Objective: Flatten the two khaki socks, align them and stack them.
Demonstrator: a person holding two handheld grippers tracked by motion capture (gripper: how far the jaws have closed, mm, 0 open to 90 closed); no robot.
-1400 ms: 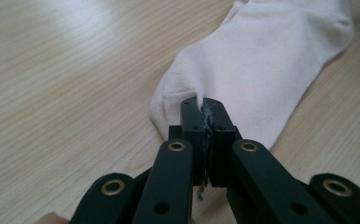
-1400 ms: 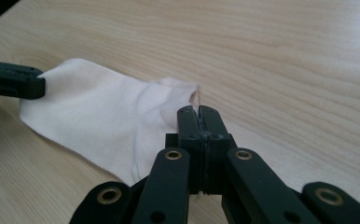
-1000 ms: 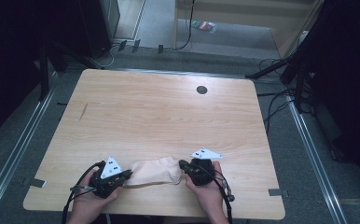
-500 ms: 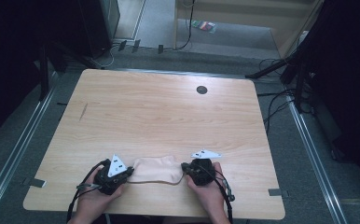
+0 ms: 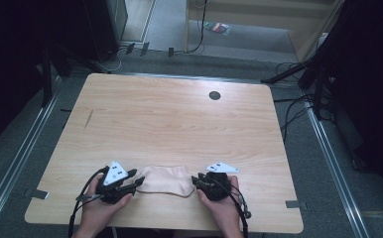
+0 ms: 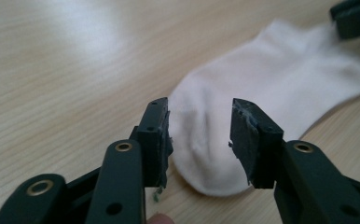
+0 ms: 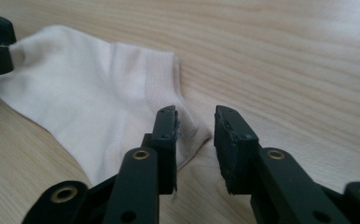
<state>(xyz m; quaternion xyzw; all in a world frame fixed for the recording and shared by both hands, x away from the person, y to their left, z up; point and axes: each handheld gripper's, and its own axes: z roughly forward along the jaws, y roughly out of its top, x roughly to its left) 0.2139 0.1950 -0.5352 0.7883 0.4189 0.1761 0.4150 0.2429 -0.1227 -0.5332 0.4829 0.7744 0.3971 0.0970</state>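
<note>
A pale ankle sock [image 5: 164, 179] lies flat on the wooden table [image 5: 179, 119] near its front edge, between my two grippers. My left gripper [image 5: 139, 181] is at the toe end. Its jaws have just been opening, and in the left gripper view they [image 6: 200, 140] stand apart with the toe of the sock [image 6: 271, 88] lying loose between and beyond them. My right gripper [image 5: 195, 179] is at the cuff end and has also just been opening. Its jaws [image 7: 194, 140] stand apart around the ribbed cuff corner of the sock [image 7: 85, 102], with the pads off the cloth.
A small round black grommet [image 5: 215, 95] sits in the table's far right part, and a short dark mark [image 5: 89, 117] lies at the left. Cables [image 5: 293, 106] run over the floor past the right edge. Metal rails [image 5: 18, 163] flank the table.
Both grippers' jaws have gone from shut on the sock's ends to apart. The sock now lies flat on the table. The hands have hardly moved.
</note>
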